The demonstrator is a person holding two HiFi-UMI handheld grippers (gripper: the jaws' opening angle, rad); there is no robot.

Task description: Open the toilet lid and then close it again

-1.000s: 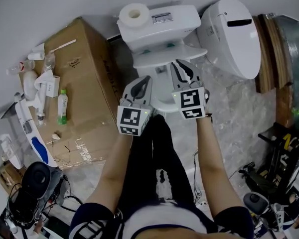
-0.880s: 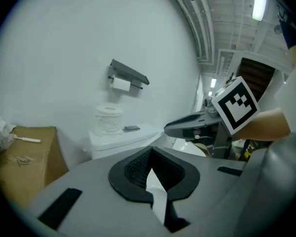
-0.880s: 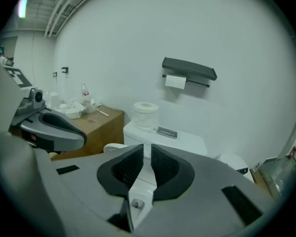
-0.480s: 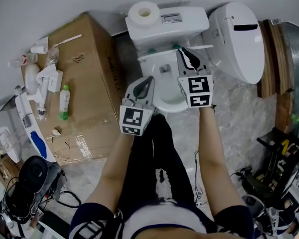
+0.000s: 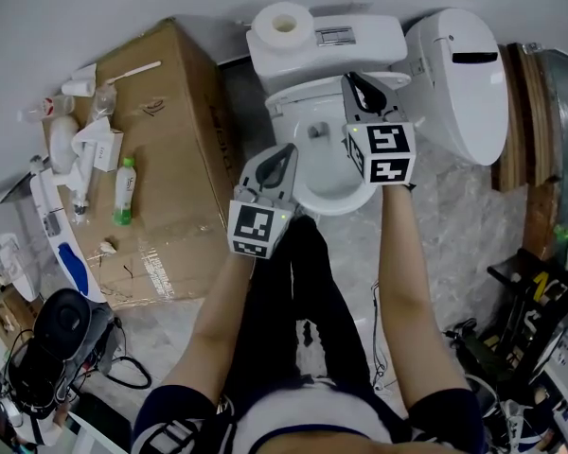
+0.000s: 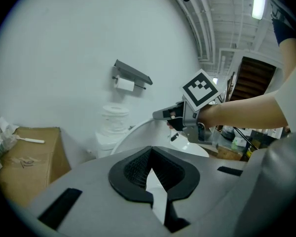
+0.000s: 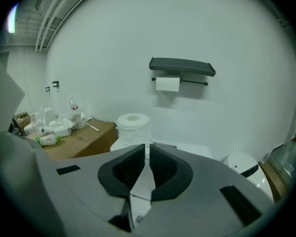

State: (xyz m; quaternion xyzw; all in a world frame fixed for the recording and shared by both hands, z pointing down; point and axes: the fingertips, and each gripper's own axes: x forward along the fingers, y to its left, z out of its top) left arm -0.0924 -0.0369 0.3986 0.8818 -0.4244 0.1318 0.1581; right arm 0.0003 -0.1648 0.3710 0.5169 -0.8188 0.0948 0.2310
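The white toilet lid [image 5: 303,97] stands raised, close to the tank [image 5: 360,50], and the bowl [image 5: 327,192] lies uncovered below it. My right gripper [image 5: 357,83] sits at the lid's upper rim. Its jaws have just been closing, and a thin white strip of the lid shows between them in the right gripper view [image 7: 147,154]. In the left gripper view the right gripper [image 6: 158,115] rests on the curved rim of the lid [image 6: 133,137]. My left gripper [image 5: 282,154] hovers over the bowl's near left side, shut and holding nothing [image 6: 150,154].
A toilet paper roll [image 5: 282,25] stands on the tank. A large cardboard box [image 5: 161,159] with bottles and clutter lies left of the toilet. A second white toilet part [image 5: 459,74] lies to the right. A wall paper holder [image 7: 180,73] hangs above the tank.
My right gripper moved toward the tank, and the lid swung with it from half raised to nearly upright. The left gripper stayed where it was.
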